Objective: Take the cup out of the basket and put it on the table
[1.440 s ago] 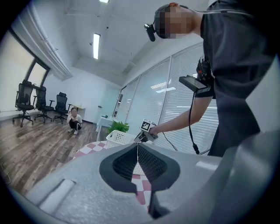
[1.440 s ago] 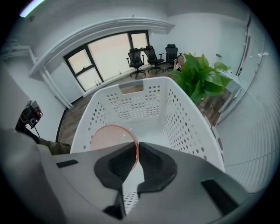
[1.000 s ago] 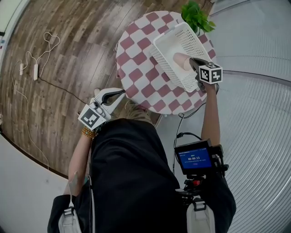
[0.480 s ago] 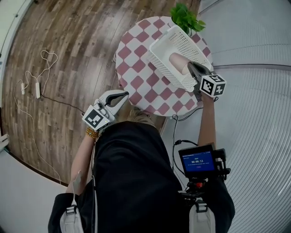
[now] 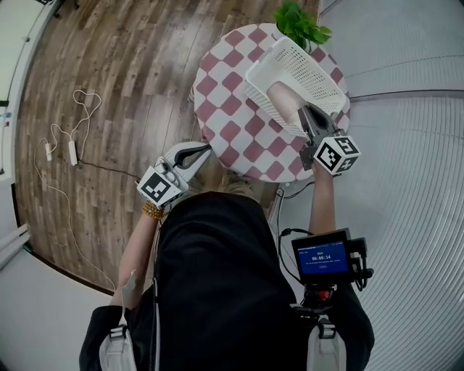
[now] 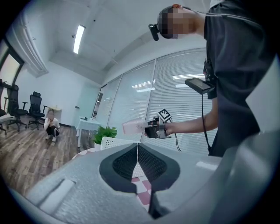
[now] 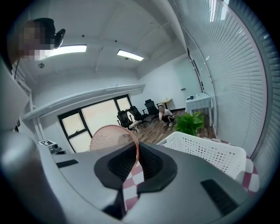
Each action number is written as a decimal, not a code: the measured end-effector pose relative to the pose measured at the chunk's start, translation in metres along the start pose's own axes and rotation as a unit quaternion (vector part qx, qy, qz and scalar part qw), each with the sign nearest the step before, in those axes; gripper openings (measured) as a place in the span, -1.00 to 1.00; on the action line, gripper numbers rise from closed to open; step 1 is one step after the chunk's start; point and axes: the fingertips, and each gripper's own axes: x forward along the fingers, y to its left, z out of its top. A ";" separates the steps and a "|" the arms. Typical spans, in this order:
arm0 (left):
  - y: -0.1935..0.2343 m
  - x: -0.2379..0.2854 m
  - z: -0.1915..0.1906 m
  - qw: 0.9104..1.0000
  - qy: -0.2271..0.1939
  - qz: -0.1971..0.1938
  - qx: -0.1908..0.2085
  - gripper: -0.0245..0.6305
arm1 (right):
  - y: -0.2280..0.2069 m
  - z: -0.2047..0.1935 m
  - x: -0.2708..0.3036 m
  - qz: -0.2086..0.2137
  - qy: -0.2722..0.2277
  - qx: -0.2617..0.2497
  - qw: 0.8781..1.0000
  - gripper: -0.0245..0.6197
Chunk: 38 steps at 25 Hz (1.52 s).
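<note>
A white plastic basket (image 5: pixel 320 81) with square sides full of little holes. Sits on a round table (image 5: pixel 230 109) under a smooth pink-and-white checked cloth. A leafy green plant (image 5: pixel 301 22) just behind the basket.

A see-through pink plastic cup (image 5: pixel 284 101), round and bumpy with tiny dots. Hangs in the air just above the basket, tipped on its side.

The grey right gripper (image 5: pixel 304 111) with the black-and-white marker cube, at the near edge of the basket. Pinches the thin rim of the cup tight between two dark ribbed pads.

The grey left gripper (image 5: pixel 205 150), well away from the basket, past the edge of the table. Jaws pressed together, nothing between them.
</note>
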 end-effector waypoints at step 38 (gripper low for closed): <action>-0.013 0.007 -0.006 0.996 0.000 -0.083 0.021 -0.91 | 0.128 -0.070 -0.057 0.038 -0.183 0.134 0.973 -0.85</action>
